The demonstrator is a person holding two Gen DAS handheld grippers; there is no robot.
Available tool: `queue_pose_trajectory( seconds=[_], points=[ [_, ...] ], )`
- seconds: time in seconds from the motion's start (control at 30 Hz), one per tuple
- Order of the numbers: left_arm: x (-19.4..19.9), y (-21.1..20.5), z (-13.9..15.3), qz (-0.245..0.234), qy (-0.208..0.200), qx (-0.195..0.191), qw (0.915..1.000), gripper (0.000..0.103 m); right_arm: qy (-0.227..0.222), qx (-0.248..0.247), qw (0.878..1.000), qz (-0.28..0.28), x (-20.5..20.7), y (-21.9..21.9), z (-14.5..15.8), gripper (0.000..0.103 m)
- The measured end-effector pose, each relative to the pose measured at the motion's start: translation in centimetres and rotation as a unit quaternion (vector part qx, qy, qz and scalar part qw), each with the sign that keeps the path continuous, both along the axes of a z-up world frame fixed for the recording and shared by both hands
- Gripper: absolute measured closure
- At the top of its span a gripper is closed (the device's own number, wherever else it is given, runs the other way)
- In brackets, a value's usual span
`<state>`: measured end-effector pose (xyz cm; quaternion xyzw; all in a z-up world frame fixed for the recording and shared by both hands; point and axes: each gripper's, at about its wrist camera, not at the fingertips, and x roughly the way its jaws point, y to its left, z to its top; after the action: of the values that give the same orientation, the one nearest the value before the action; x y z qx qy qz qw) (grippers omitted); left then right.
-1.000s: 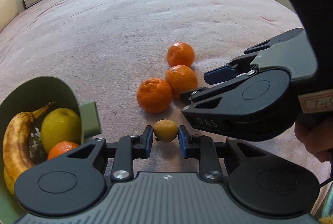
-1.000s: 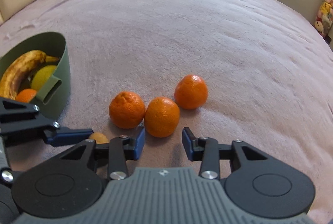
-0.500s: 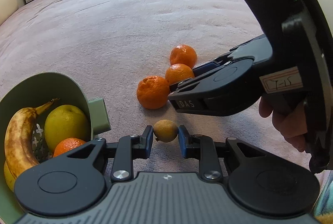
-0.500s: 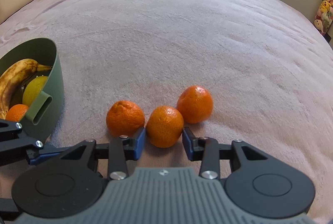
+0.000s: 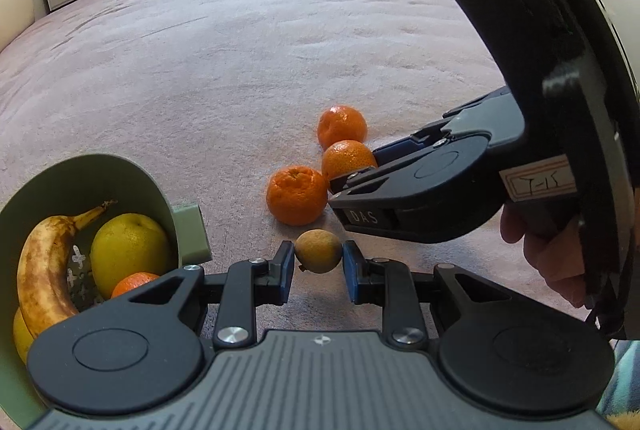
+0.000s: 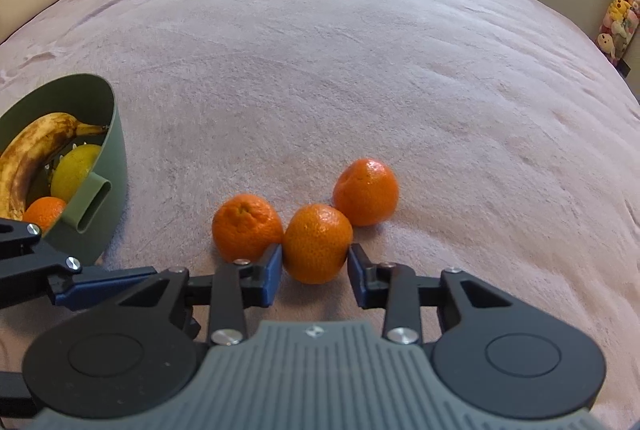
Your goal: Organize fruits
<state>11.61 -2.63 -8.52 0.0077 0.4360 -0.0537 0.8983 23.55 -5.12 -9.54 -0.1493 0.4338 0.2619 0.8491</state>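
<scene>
My left gripper (image 5: 319, 255) is shut on a small brownish-yellow fruit (image 5: 319, 259), just above the pink blanket. Three mandarins lie in a cluster ahead. My right gripper (image 6: 316, 264) straddles the middle mandarin (image 6: 318, 242); its jaws are closing and both pads touch the peel. The left mandarin (image 6: 246, 226) sits against the left finger, and the far mandarin (image 6: 366, 190) lies behind on the right. A green bowl (image 6: 116, 150) at the left holds a spotted banana (image 5: 44, 270), a yellow citrus (image 5: 128, 254) and a mandarin (image 5: 134, 280).
The blanket (image 6: 340, 50) stretches wide and flat beyond the fruit. A person's hand (image 5: 552, 254) grips the right tool's handle at the right edge. Plush toys (image 6: 618, 26) stand by the far wall. The bowl has a stub handle (image 5: 192, 234) close to my left fingers.
The right gripper moved forward over the middle mandarin and its jaws narrowed onto it. The left gripper kept still with the small fruit in it.
</scene>
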Motion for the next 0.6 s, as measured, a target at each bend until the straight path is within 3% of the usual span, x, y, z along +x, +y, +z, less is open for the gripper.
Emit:
queue_pose_trajectory(
  seconds=[0.3, 0.6],
  points=[
    [-1.5, 1.2, 2.9, 0.008, -0.029, -0.009, 0.9995, 0.074, -0.018, 0.035, 0.999, -0.004, -1.2, -0.6, 2.9, 0.071],
    [-3.3, 5.5, 5.7, 0.071, -0.042, -0.025, 0.9963, 0.074, -0.035, 0.091, 0.995, 0.019, -3.3, 0.3, 6.8, 0.071]
  ],
)
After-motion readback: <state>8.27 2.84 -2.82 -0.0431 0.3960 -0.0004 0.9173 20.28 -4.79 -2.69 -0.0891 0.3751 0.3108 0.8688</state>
